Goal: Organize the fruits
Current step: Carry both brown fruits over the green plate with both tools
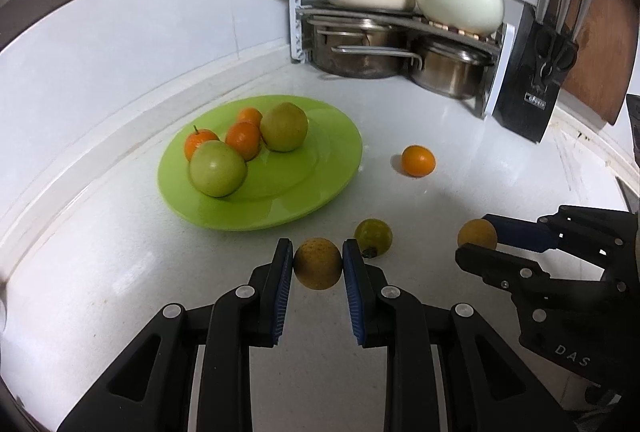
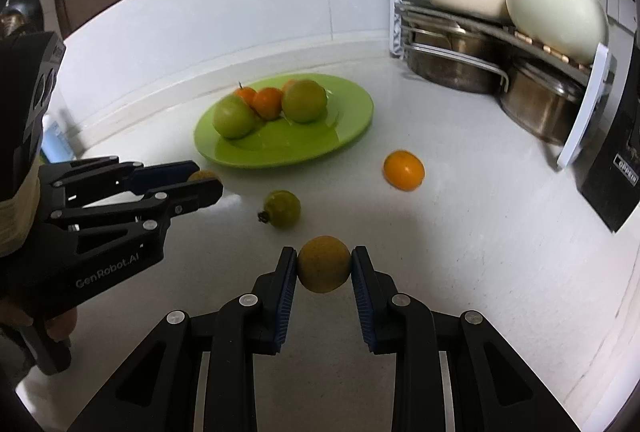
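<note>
My left gripper (image 1: pixel 317 264) is shut on a brownish-yellow round fruit (image 1: pixel 317 263), held just above the white counter. My right gripper (image 2: pixel 324 264) is shut on a second brownish-yellow fruit (image 2: pixel 324 264); the left wrist view shows that fruit (image 1: pixel 477 234) at the right, between the right gripper's fingers. A green plate (image 1: pixel 312 191) lies ahead with two green apples (image 1: pixel 217 168) and three small oranges (image 1: pixel 243 139) on it. Loose on the counter are a small orange (image 1: pixel 418 161) and a small green fruit with a dark stem (image 1: pixel 373 237).
A white corner rack (image 1: pixel 298 27) with steel pots and cream cookware stands at the back. A black knife block (image 1: pixel 528 79) leans beside it on the right. A hand (image 2: pixel 60 324) grips the left tool's handle. A raised white ledge borders the counter on the left.
</note>
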A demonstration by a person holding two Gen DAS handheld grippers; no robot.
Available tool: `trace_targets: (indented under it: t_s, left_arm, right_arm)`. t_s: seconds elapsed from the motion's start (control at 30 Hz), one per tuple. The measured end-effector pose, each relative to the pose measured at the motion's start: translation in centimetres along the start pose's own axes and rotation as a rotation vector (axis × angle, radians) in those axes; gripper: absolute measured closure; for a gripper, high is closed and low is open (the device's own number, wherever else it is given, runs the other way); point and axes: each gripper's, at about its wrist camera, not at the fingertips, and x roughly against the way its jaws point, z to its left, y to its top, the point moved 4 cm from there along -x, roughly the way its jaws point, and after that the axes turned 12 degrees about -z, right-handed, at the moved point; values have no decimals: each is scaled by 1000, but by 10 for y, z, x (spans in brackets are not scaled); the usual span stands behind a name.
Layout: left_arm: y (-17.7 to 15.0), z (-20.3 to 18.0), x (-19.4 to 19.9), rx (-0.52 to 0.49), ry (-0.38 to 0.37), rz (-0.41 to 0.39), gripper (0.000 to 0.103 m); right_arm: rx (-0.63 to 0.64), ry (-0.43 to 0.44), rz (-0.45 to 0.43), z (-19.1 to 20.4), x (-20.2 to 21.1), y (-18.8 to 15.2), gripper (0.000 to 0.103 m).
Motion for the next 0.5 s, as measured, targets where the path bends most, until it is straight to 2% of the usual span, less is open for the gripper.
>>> trace_targets:
  t_s: [0.5]
  left_arm:
    - [31,-4,54,10,79,-144,77]
  right_arm:
    - [41,72,-135,4,40,43,74]
